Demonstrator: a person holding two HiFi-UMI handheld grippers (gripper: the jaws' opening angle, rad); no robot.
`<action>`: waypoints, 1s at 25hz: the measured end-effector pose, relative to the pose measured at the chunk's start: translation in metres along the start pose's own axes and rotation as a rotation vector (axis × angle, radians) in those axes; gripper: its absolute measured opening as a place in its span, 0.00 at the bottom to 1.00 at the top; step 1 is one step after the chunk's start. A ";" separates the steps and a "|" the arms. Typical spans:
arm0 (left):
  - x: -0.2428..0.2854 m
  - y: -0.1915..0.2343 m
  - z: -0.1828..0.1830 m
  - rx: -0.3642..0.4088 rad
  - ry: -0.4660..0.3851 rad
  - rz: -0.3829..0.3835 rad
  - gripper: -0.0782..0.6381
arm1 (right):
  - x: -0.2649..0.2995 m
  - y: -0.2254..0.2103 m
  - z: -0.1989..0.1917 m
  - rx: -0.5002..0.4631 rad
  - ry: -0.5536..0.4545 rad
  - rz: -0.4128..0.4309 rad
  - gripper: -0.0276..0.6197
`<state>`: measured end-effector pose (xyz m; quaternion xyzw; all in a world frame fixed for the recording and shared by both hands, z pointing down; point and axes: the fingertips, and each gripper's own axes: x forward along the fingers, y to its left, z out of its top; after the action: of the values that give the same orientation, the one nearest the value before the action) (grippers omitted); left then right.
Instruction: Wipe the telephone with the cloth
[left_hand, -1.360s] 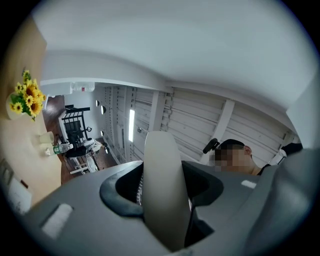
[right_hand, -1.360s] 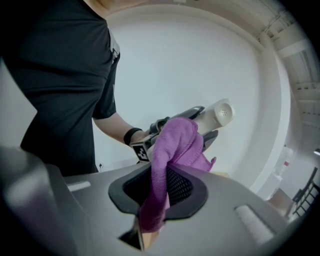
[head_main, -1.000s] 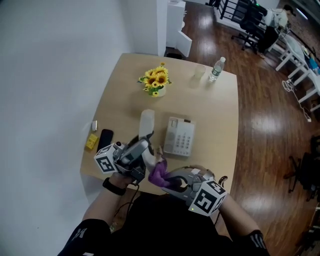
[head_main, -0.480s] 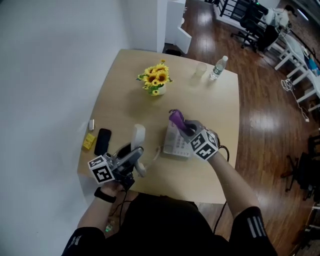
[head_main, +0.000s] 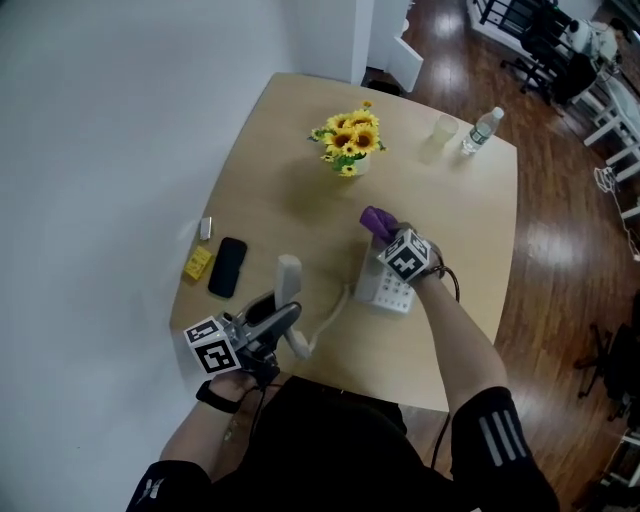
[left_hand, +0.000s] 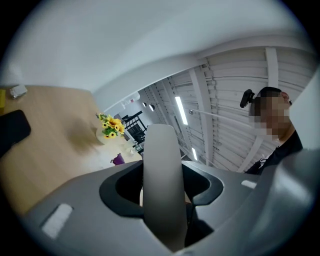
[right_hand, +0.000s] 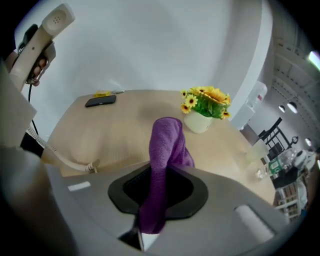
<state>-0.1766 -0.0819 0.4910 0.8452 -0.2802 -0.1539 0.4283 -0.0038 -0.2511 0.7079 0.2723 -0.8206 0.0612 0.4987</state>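
Observation:
The white telephone base (head_main: 390, 293) lies on the round wooden table (head_main: 290, 200), partly hidden under my right forearm. My right gripper (head_main: 388, 238) hovers over its far end, shut on a purple cloth (head_main: 377, 221) that sticks up out of the jaws (right_hand: 166, 155). My left gripper (head_main: 285, 322) stays near the table's front left edge, shut on the white handset (head_main: 289, 280), which stands upright between its jaws (left_hand: 162, 180). A curly cord (head_main: 332, 312) runs from the handset to the base. The handset (right_hand: 44, 33) also shows high at the left of the right gripper view.
A vase of sunflowers (head_main: 348, 145) stands at the back. A black mobile phone (head_main: 228, 267), a yellow item (head_main: 197, 263) and a small white item (head_main: 205, 228) lie at the left edge. A glass (head_main: 444, 128) and a water bottle (head_main: 482, 128) stand far right.
My right gripper carried the purple cloth from near my body out over the telephone base. My left gripper drew the handset down and left, away from the base.

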 end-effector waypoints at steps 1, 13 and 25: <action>-0.004 0.002 -0.001 -0.003 0.002 0.011 0.41 | 0.002 0.006 0.000 0.006 -0.003 0.011 0.14; 0.014 0.005 0.009 0.010 0.001 -0.019 0.41 | -0.002 0.098 -0.027 -0.069 0.016 0.090 0.14; 0.027 0.000 -0.010 0.019 0.048 -0.021 0.41 | -0.004 0.181 -0.063 -0.169 0.038 0.154 0.14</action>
<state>-0.1502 -0.0922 0.4961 0.8556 -0.2621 -0.1353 0.4254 -0.0453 -0.0730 0.7664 0.1643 -0.8316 0.0354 0.5293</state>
